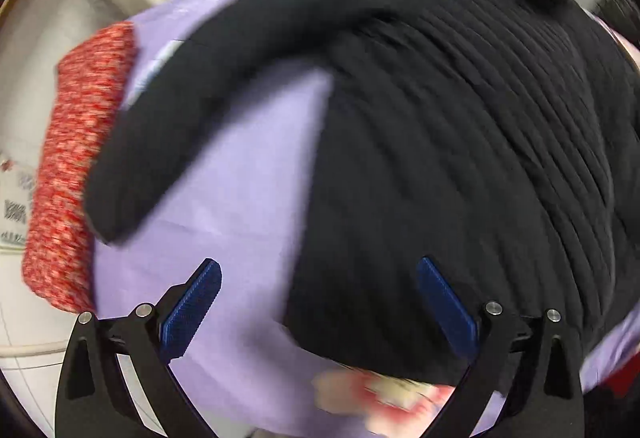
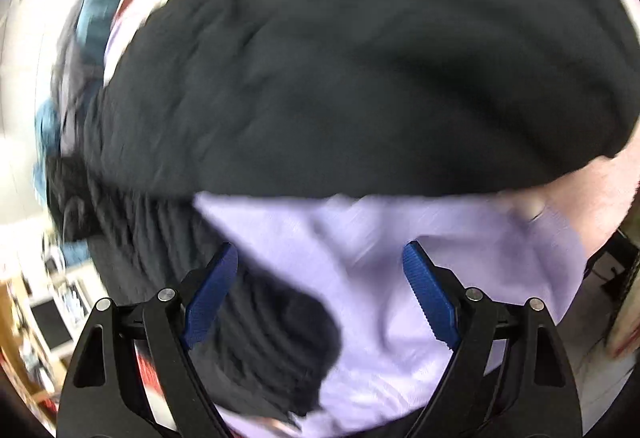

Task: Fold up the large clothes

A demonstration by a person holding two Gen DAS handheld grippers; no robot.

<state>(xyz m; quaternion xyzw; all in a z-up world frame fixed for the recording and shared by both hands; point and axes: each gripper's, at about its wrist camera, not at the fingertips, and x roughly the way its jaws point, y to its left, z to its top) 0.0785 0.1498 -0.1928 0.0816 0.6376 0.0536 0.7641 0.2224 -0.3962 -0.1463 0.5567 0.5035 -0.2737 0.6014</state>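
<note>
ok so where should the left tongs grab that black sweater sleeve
Take the black sweater sleeve at its free cuff end, coming from the left tongs' near-left side. The sleeve lies flat and angled out across the lilac sheet, and the cuff's edge is exposed there. Both tongs are open.

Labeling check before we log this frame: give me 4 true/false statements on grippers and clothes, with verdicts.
1. The left gripper is open. True.
2. The right gripper is shut on the sweater. False: its jaws stand apart, holding nothing.
3. The black sweater lies on a lilac sheet. True.
4. The red knit lies on top of the sweater. False: it sits beside the sheet's edge, with a sleeve reaching toward it.
</note>
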